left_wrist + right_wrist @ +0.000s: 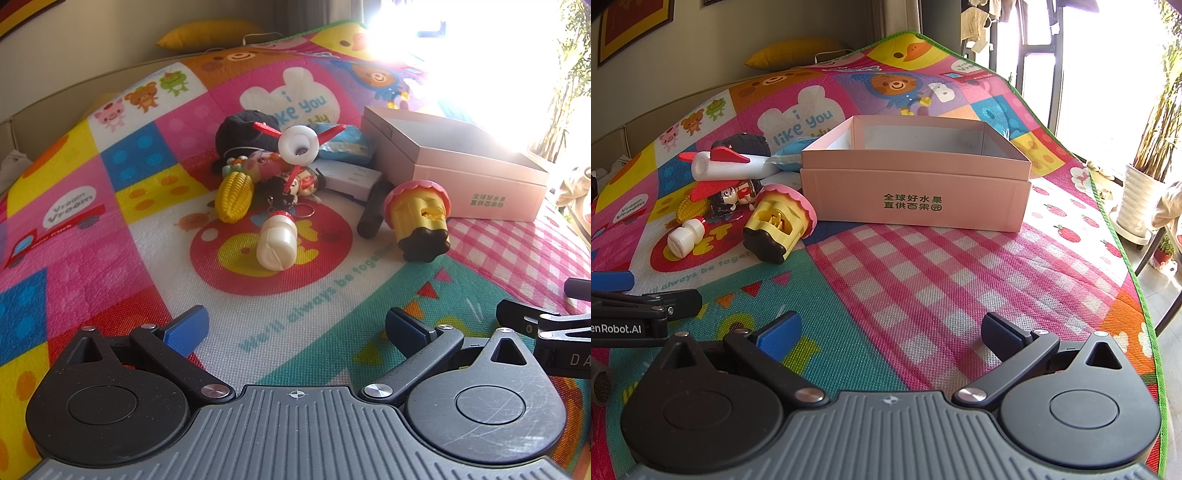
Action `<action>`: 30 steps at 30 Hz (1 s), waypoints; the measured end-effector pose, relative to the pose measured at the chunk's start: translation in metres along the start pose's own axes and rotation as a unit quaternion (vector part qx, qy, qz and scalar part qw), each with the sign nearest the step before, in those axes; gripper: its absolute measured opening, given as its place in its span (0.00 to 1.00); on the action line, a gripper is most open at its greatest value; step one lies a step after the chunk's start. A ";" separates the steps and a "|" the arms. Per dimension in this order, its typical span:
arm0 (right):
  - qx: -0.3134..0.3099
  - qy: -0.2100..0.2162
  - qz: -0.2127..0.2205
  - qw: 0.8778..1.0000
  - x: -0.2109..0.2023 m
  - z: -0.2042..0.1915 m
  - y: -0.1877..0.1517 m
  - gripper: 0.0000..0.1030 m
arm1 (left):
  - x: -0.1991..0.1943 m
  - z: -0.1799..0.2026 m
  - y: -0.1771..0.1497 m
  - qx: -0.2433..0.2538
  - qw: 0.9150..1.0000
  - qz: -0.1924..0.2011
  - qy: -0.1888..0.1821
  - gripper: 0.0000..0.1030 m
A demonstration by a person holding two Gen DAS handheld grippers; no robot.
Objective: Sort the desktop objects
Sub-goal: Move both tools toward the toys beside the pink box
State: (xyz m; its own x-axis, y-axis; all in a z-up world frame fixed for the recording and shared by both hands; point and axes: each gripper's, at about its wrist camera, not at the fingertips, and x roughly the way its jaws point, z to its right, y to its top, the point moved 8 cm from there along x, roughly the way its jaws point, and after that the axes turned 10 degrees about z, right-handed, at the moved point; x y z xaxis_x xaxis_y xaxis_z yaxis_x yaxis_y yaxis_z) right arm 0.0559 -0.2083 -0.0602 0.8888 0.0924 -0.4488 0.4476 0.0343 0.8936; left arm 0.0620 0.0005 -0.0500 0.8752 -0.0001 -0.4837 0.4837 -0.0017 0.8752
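A heap of small toys lies on a bright cartoon play mat (110, 229). In it are a white foam rocket with red fins (298, 144), a yellow corn cob (234, 196), a small white bottle with a red neck (277, 242), a doll keyring (303, 181) and a yellow toy with a pink rim and black base (419, 219). To their right stands an open pink cardboard box (916, 195), its inside bare. My left gripper (295, 328) hangs open in front of the heap, nothing between its blue pads. My right gripper (890, 332) is open over the pink checked patch, short of the box.
A black plush (243, 131), a blue packet (343, 144), a flat white item (352, 179) and a black stick (373, 214) lie among the toys. A yellow cushion (792, 53) sits at the far edge. The mat's right edge (1123, 236) drops to a floor with a potted plant (1141, 199).
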 end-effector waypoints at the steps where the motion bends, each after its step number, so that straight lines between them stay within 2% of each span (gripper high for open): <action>1: 0.000 0.000 0.000 1.000 0.000 0.000 0.000 1.00 | 0.000 0.000 0.000 0.000 1.000 0.000 0.000 1.00; 19: -0.001 0.000 -0.001 1.000 0.000 0.001 -0.002 1.00 | 0.000 0.000 0.000 0.000 1.000 0.000 0.001 1.00; 24: -0.008 -0.006 -0.020 1.000 -0.003 -0.001 -0.002 1.00 | -0.006 0.004 -0.002 0.010 1.000 0.001 0.012 1.00; 30: -0.015 0.010 -0.031 0.999 -0.022 0.001 -0.008 1.00 | -0.011 0.005 -0.002 0.012 1.000 -0.016 0.001 1.00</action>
State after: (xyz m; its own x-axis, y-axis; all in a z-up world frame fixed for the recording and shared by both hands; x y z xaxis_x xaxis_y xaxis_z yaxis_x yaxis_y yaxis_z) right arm 0.0331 -0.2119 -0.0576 0.8572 0.1090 -0.5033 0.4983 0.0712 0.8641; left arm 0.0507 -0.0042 -0.0465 0.8592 0.0017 -0.5116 0.5114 -0.0257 0.8589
